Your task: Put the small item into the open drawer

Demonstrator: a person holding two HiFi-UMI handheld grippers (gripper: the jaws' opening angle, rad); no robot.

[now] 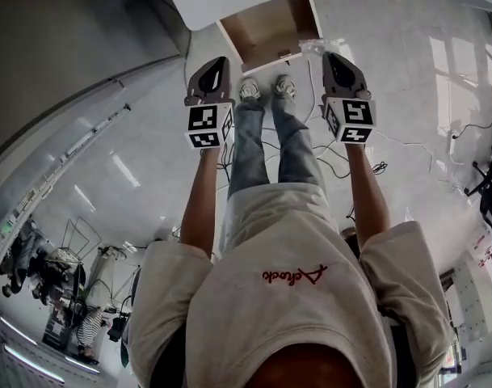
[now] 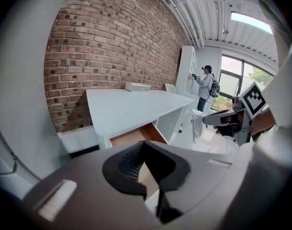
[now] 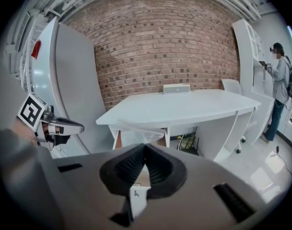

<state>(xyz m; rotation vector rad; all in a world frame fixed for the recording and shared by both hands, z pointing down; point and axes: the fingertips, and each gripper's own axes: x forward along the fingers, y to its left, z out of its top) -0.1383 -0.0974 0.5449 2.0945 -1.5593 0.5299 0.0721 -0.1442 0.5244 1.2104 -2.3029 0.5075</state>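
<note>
Closest to me is my right claw (image 3: 145,147), its ribbed pads pressed together on the small item (image 3: 136,196). This is a thin, flat white piece with a tiny dark mark on it, and it hangs below the pinch with its lower end free. So the item is in my right jaws, out in front of the desk and not yet over the drawer.

I judge it to be very light and fairly stiff, like a card or a plastic tab (I can't tell which). It has no weight to fight, but its smooth faces could slide if I loosen my grip, and it could flutter or tip sideways on release. The best hold looks like the one I have now, flat across its two faces near the upper edge. I would not squeeze harder, since a thin piece may bend.

My left claw (image 2: 145,143) is also closed tip to tip, and I can see nothing held in it.

Beyond both claws, the open drawer (image 1: 266,27) juts out from under the white desk (image 3: 184,107), with its brown wooden floor bare. A crumpled sheet of clear plastic (image 3: 141,128) sits at its front edge and could snag the item. The brick wall (image 3: 160,47) is behind.
</note>
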